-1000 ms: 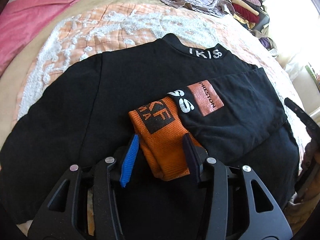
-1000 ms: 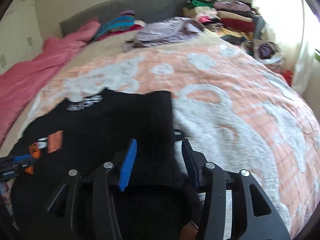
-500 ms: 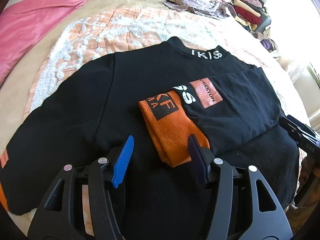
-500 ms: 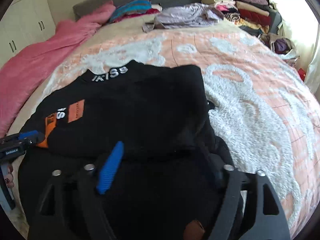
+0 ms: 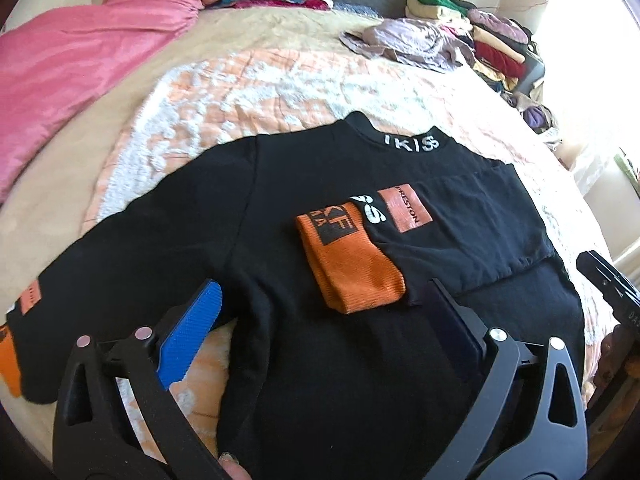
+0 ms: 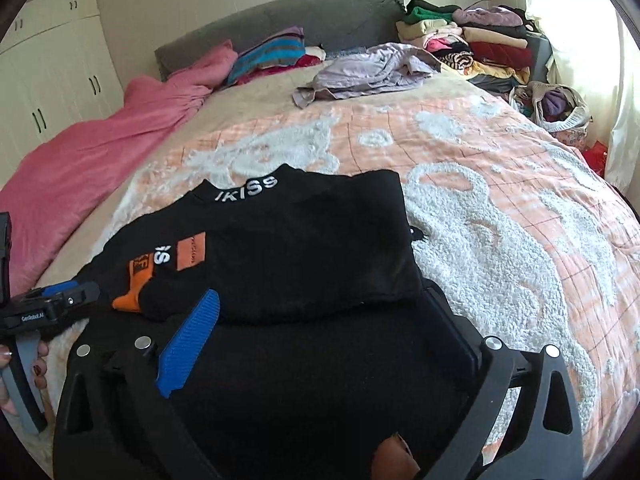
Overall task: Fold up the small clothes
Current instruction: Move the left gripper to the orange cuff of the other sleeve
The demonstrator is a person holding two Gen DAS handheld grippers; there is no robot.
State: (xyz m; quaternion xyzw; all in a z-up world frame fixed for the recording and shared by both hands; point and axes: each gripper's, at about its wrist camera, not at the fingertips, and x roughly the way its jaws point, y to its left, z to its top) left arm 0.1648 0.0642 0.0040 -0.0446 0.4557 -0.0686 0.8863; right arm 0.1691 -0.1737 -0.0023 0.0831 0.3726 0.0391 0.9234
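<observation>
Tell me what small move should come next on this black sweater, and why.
Probably take the left gripper to the unfolded sleeve and fold it across the body. The other sleeve already lies folded over the black sweater, its orange cuff on the chest, while this one is spread toward the bed's edge. Both grippers' jaws are opening, pinching nothing.

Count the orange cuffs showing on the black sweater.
2: one orange cuff lies folded across the black sweater chest; the other ends the outstretched sleeve at the left wrist view's left edge.

Right gripper (image 6: 320,320) opening above black sweater (image 6: 304,240).
</observation>
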